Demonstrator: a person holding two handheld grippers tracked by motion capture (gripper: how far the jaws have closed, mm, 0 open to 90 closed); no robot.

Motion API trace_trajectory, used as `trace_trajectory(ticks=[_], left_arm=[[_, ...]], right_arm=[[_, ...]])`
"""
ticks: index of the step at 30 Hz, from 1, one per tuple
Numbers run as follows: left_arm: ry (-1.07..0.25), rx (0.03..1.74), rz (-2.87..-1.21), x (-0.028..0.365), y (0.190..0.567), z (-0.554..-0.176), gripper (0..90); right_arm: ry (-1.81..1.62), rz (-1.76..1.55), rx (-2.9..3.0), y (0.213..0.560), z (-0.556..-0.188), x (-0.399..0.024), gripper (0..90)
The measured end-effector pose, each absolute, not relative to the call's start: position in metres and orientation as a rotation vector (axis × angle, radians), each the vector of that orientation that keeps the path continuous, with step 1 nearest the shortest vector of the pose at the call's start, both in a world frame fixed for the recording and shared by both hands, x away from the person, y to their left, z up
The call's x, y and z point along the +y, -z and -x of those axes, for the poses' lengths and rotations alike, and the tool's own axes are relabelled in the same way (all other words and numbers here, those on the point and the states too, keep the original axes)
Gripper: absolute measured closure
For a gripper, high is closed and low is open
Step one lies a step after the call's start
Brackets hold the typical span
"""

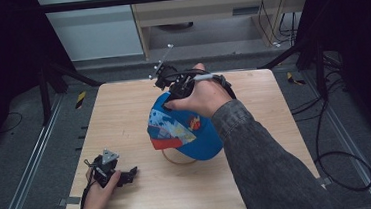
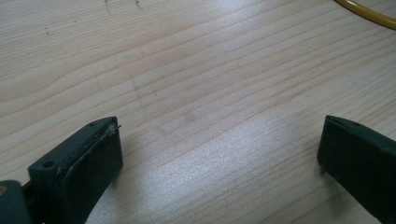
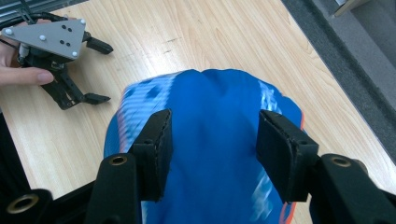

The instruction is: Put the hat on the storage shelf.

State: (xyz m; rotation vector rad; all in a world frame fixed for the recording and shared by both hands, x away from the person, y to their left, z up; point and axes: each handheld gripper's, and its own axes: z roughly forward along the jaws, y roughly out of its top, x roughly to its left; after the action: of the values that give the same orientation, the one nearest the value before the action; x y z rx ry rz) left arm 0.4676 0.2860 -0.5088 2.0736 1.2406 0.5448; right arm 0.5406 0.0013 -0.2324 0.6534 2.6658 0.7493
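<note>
Wood table [image 1: 124, 114], grey carpet [image 1: 26, 142], dim rm.

No readable text, brand, number or sign appears in any view. The blue fabric cap [image 1: 185, 127] with its red-edged brim carries multicoloured printed patches on its front, but they are too small and blurred to read.

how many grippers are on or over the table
2. The left gripper rests near the table's front left; the right gripper is open over the blue cap at mid-table.
</note>
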Motion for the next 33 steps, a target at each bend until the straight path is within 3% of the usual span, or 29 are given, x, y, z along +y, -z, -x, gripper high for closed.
trace_trajectory(ticks=[33], left_arm=[[-0.545, 1.241, -2.074, 0.286, 0.509, -0.468, 0.0]], right_arm=[[-0.784, -0.675, 2.664, 0.231, -0.533, -0.017, 44.7]])
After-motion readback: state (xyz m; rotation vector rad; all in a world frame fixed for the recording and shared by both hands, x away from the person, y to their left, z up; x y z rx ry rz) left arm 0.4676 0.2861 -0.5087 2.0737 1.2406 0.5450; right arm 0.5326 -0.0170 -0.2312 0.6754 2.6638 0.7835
